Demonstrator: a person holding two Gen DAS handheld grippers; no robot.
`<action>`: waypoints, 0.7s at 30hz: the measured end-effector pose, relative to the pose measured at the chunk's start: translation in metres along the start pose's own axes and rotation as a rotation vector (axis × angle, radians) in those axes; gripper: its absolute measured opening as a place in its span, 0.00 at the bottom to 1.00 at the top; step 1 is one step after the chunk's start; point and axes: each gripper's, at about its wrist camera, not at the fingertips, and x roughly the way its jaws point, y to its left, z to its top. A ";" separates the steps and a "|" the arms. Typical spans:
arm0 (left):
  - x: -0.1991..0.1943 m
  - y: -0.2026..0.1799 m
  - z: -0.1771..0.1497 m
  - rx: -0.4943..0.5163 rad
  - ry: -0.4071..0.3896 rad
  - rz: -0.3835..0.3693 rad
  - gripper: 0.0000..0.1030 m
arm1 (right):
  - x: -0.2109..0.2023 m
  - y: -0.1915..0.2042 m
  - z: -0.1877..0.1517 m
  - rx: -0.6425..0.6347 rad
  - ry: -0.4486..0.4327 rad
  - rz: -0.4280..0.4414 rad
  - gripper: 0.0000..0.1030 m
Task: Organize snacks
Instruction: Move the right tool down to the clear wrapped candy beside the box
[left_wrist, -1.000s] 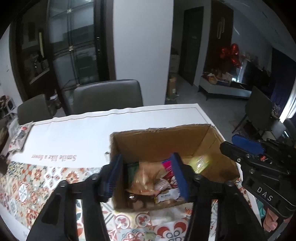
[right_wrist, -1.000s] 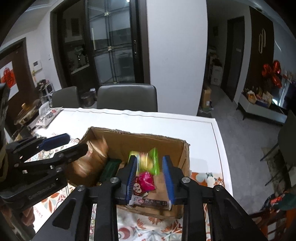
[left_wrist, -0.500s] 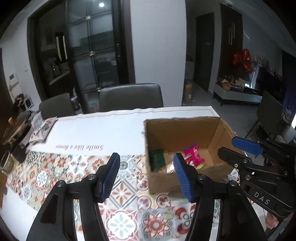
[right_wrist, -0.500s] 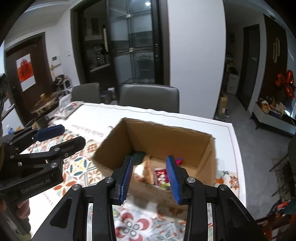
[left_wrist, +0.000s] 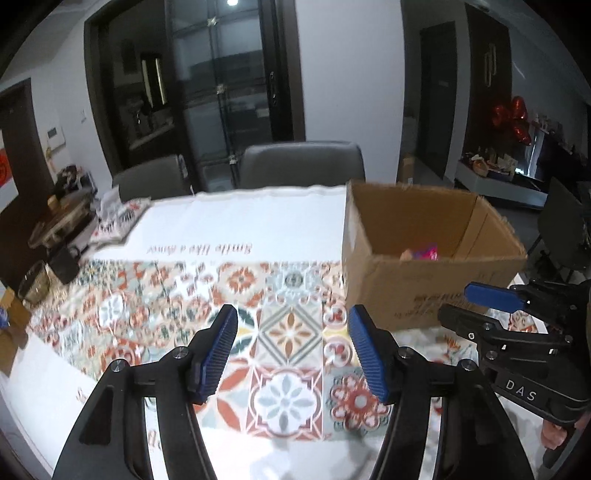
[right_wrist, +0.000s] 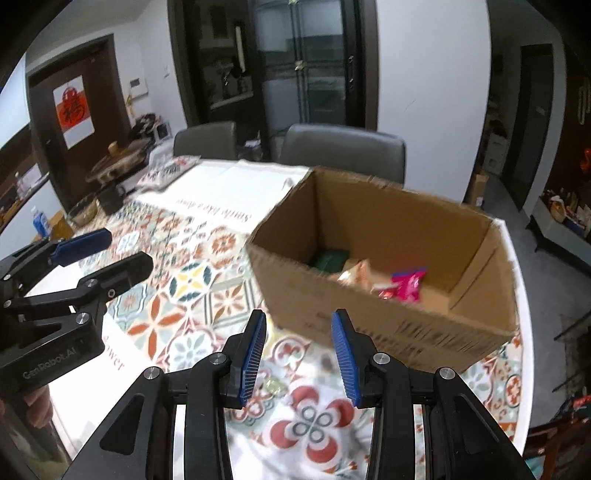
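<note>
An open cardboard box (left_wrist: 428, 288) (right_wrist: 369, 317) stands on the patterned tablecloth at the table's right end. Inside lie a pink snack packet (right_wrist: 406, 286), a pale orange packet (right_wrist: 354, 275) and a dark green packet (right_wrist: 328, 258). My left gripper (left_wrist: 291, 354) is open and empty, above the cloth to the left of the box. My right gripper (right_wrist: 297, 354) is open and empty, just in front of the box's near wall. Each gripper also shows in the other's view, the right one (left_wrist: 476, 306) and the left one (right_wrist: 107, 254).
Two grey chairs (left_wrist: 303, 166) stand at the table's far side. A snack bag (right_wrist: 166, 173), a dark mug (left_wrist: 68, 262), a glass jar (left_wrist: 35, 284) and dishes sit at the table's left end. A small wrapped sweet (right_wrist: 273, 386) lies on the cloth near my right gripper.
Both grippers have pulled back and up from inside the box to the near side of it. The view has swung left, so the box now sits to the right.
</note>
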 end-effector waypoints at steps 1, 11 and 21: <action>0.002 0.002 -0.006 -0.006 0.013 -0.002 0.60 | 0.002 0.002 -0.002 -0.006 0.007 0.003 0.37; 0.030 0.005 -0.043 -0.062 0.137 -0.030 0.59 | 0.037 0.019 -0.030 -0.070 0.131 0.029 0.37; 0.059 0.004 -0.068 -0.069 0.227 -0.010 0.59 | 0.080 0.020 -0.055 -0.108 0.271 0.029 0.37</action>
